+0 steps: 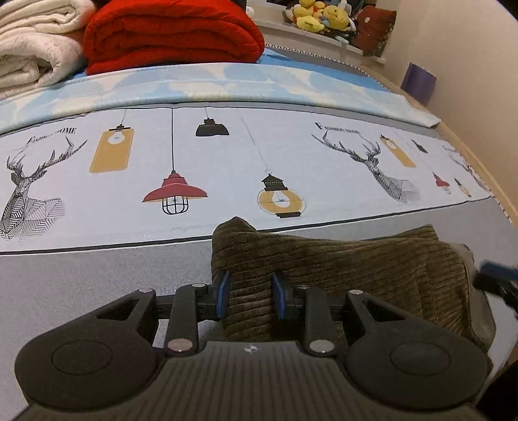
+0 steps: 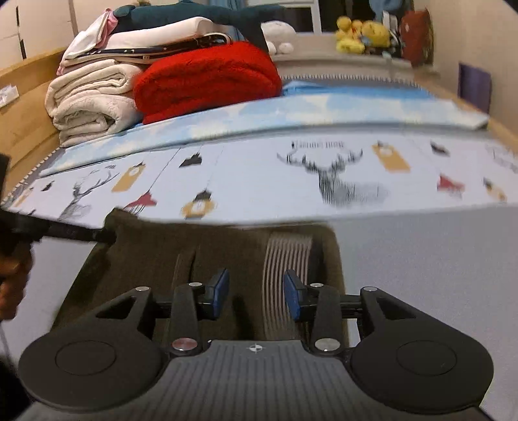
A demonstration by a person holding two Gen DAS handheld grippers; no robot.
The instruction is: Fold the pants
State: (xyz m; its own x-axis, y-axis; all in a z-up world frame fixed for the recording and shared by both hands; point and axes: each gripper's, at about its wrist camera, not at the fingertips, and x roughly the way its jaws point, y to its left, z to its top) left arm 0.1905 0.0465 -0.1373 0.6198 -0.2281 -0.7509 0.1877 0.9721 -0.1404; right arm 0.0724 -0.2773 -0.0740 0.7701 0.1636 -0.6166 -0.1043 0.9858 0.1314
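Note:
The brown corduroy pants (image 1: 340, 265) lie bunched on the grey part of the bed, near its front edge. In the left wrist view my left gripper (image 1: 251, 296) is over their left end, with a fold of corduroy between the parted blue pads; whether the pads press it is unclear. The right gripper's blue tip (image 1: 497, 270) shows at the far right of that view. In the right wrist view my right gripper (image 2: 256, 296) is open over the pants (image 2: 226, 256), just above a pale striped lining (image 2: 285, 275). The left gripper's dark finger (image 2: 64, 231) reaches the pants' left corner.
The bed sheet (image 1: 226, 162) has printed lamps and deer. Behind it lie a blue patterned cover (image 1: 242, 81), a folded red blanket (image 1: 171, 35) and cream blankets (image 1: 32, 42). Yellow plush toys (image 1: 320, 16) sit on a ledge. A wooden bed frame (image 1: 479, 168) runs along the right.

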